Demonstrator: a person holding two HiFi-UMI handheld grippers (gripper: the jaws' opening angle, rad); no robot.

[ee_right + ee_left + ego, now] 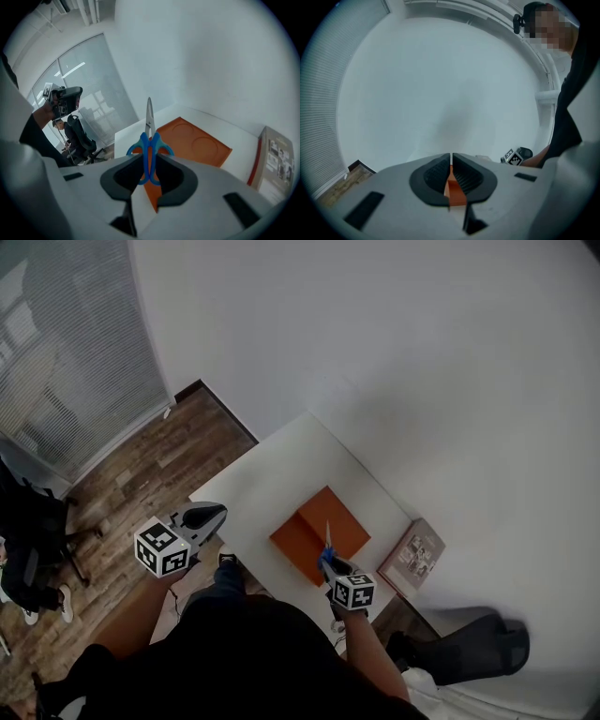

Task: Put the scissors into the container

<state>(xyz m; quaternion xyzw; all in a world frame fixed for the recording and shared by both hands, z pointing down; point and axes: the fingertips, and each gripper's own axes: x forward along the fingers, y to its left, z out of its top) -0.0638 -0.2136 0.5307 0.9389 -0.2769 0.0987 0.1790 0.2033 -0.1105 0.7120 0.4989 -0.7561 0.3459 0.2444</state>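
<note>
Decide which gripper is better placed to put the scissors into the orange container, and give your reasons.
Right. The right gripper holds the scissors close by the container; the left gripper is shut, empty and off to the side.

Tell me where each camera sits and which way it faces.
Head view: on the person's head, facing steeply down on the white table, orange container, left claw, right claw, both forearms.
Left gripper view: on the shut left claw, facing a white wall; right claw shows.
Right gripper view: on the right claw, shut on the scissors, facing over the container.
Shared: head and right gripper views show scissors and container.
</note>
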